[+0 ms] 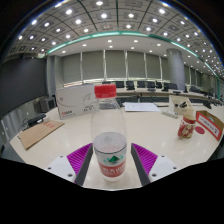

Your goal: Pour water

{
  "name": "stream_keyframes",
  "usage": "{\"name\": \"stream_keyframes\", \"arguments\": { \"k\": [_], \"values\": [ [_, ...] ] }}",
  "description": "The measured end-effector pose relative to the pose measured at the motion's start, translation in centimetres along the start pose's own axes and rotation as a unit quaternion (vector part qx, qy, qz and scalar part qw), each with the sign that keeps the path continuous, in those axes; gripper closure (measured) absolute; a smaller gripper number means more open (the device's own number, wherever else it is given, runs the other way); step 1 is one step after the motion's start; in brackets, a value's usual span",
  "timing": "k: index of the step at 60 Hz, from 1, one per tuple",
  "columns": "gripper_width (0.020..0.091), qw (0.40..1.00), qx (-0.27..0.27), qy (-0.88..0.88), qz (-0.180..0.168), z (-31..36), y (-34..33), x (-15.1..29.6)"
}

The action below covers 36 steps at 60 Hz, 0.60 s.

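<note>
A clear plastic water bottle (110,135) with a red cap and a red and green label stands upright between my fingers. It fills the space between the two purple pads. My gripper (111,150) is shut on the bottle, with the left pad (82,157) and the right pad (143,157) pressing against its sides at label height. The bottle's base is hidden below the fingers. A small reddish cup (187,124) sits on the pale table (150,128), beyond the fingers to the right.
A brown flat board (40,132) lies on the table to the left. A white box (75,100) and sheets of paper (140,106) rest farther back. A red and white package (211,124) lies past the cup. Office chairs and windows line the back.
</note>
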State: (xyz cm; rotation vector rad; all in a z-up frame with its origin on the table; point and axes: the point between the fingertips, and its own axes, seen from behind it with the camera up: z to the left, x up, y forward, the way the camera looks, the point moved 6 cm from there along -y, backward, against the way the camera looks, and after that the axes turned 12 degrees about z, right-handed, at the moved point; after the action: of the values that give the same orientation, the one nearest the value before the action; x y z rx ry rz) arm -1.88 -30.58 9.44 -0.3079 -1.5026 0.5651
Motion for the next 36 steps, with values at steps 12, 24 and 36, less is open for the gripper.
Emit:
{"name": "stream_keyframes", "arguments": {
  "k": [12,24,36],
  "values": [
    [0.0597,0.998,-0.037,-0.025,-0.036,0.2,1.5,0.9],
    [0.0742,0.999,-0.029,-0.005,-0.02,-0.1,1.4,1.5],
    [0.0743,0.996,0.024,0.076,-0.027,-0.2,-0.3,6.2]
  ]
}}
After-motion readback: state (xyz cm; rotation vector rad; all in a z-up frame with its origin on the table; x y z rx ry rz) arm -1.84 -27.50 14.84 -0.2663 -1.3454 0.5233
